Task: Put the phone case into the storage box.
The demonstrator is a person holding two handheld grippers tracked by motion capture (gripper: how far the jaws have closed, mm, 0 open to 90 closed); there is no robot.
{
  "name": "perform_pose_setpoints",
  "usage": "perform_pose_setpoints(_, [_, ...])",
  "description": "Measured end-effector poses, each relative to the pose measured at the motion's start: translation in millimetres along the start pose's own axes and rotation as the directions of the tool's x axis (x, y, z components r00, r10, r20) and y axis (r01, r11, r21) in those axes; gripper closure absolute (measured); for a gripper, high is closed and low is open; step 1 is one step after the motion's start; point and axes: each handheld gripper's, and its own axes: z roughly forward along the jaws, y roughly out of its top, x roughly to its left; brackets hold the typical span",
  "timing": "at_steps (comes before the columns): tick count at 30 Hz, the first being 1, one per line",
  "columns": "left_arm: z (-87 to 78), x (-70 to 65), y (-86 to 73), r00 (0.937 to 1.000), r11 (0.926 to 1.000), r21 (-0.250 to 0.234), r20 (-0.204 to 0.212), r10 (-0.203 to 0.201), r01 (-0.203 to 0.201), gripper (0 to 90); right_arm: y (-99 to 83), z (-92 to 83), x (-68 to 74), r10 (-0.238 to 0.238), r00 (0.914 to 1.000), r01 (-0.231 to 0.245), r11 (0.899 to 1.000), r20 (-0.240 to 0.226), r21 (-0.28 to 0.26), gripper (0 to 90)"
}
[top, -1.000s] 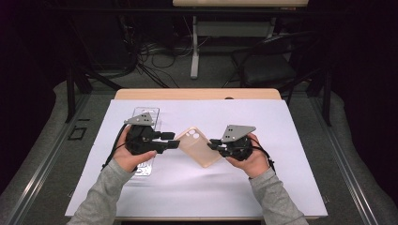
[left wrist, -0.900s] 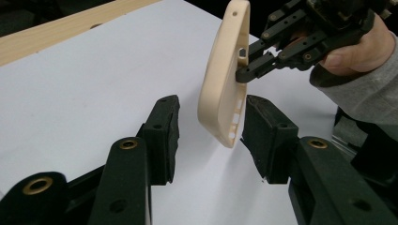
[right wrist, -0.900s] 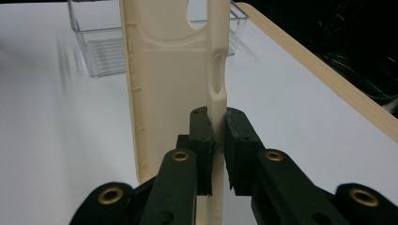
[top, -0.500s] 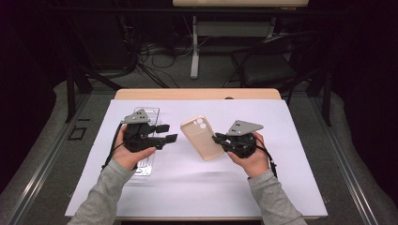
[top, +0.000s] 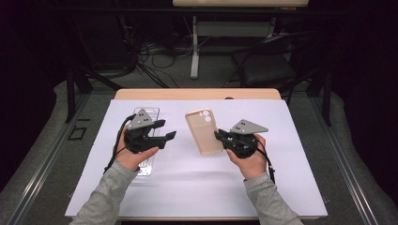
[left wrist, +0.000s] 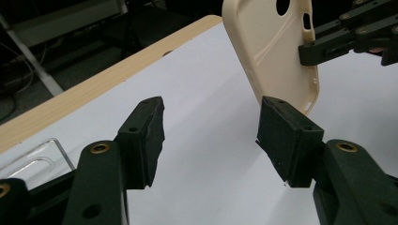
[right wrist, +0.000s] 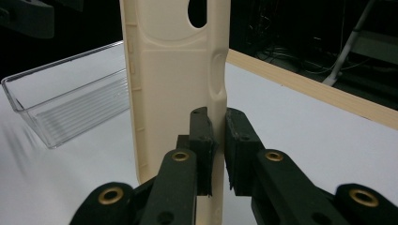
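A cream phone case [top: 204, 131] hangs above the white sheet at the table's middle, its camera cut-out at the far end. My right gripper [top: 219, 136] is shut on the case's right side wall; in the right gripper view the pads [right wrist: 201, 136] pinch that wall of the case [right wrist: 173, 70]. My left gripper [top: 167, 129] stands to the left of the case, apart from it. Its jaws have just been opening, and nothing lies between them [left wrist: 213, 126]. The left gripper view has the case [left wrist: 277, 47] beyond its right jaw, with the right gripper [left wrist: 309, 51] on its edge.
A clear plastic tray [top: 145, 112] lies on the sheet under my left hand, also seen as a tray [right wrist: 61, 103] behind the case. The white sheet [top: 187, 187] covers most of the wooden table [top: 197, 93]. Dark floor, cables and chair legs lie beyond.
My left gripper has let go of the case, opened and drawn back to the left. The case, in the right gripper alone, has swung to point away from me.
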Motion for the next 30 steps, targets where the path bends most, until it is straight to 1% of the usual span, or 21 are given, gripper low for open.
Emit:
perform_pose_setpoints(4, [-0.9, -2.6, 1.1, 0.9988, 0.9993, -0.016, -0.039, 0.031, -0.032, 41.0, -1.7, 2.0, 1.7, 0.023, 0.9997, -0.023, 1.0, 0.012, -0.001, 82.6])
perform_pose_setpoints(6, [-1.7, -3.9, 1.6, 0.9977, 0.9989, -0.026, -0.056, 0.038, -0.04, 40.2, -3.0, 3.5, 2.9, 0.031, 0.9993, -0.031, 1.0, 0.022, 0.001, 82.6])
perform_pose_setpoints(9, [-2.6, -5.1, 2.2, 0.9972, 0.9985, -0.03, -0.061, 0.043, -0.045, 39.9, -4.7, 5.4, 5.4, 0.037, 0.9989, -0.037, 0.999, 0.029, 0.0, 82.6])
perform_pose_setpoints(11, [-2.7, -5.5, 2.2, 0.9983, 0.999, -0.031, -0.05, 0.029, -0.031, 39.8, -5.5, 6.4, 7.2, 0.034, 0.9986, -0.034, 0.999, 0.039, -0.003, 82.6])
perform_pose_setpoints(12, [-2.6, -5.4, 2.2, 0.9987, 0.9991, -0.031, -0.044, 0.026, -0.028, 38.9, -5.9, 7.0, 8.1, 0.037, 0.9986, -0.037, 0.999, 0.039, -0.004, 82.5])
perform_pose_setpoints(13, [-2.2, -5.6, 2.3, 0.9986, 0.9992, -0.028, -0.046, 0.026, -0.027, 37.0, -6.2, 7.6, 9.1, 0.041, 0.9985, -0.04, 0.999, 0.036, -0.005, 82.5])
perform_pose_setpoints(15, [-1.2, -5.9, 2.3, 0.9981, 0.9994, -0.022, -0.056, 0.024, -0.025, 32.3, -7.0, 9.0, 11.7, 0.039, 0.9984, -0.039, 0.999, 0.04, -0.002, 82.5])
perform_pose_setpoints(18, [0.0, -6.2, 2.1, 0.9964, 0.9993, -0.017, -0.079, 0.031, -0.032, 28.2, -7.9, 11.0, 15.9, 0.037, 0.9986, -0.037, 0.999, 0.039, -0.003, 82.5])
perform_pose_setpoints(20, [-0.1, -6.9, 2.3, 0.9948, 0.999, -0.022, -0.095, 0.036, -0.038, 26.0, -8.6, 12.6, 18.9, 0.031, 0.9987, -0.031, 1.0, 0.04, -0.001, 82.5])
perform_pose_setpoints(21, [-0.3, -7.2, 2.5, 0.9938, 0.9987, -0.024, -0.103, 0.041, -0.044, 25.5, -9.0, 13.2, 20.3, 0.031, 0.9987, -0.031, 1.0, 0.041, 0.003, 82.5])
perform_pose_setpoints(24, [-0.7, -8.2, 2.9, 0.9936, 0.9983, -0.028, -0.102, 0.049, -0.052, 25.5, -10.3, 15.0, 23.6, 0.031, 0.9985, -0.031, 1.0, 0.045, -0.002, 82.5])
perform_pose_setpoints(30, [-0.3, -11.5, 3.5, 0.9908, 0.9969, -0.033, -0.117, 0.068, -0.072, 25.8, -11.7, 16.8, 28.0, 0.035, 0.9983, -0.035, 0.999, 0.047, -0.002, 82.5])
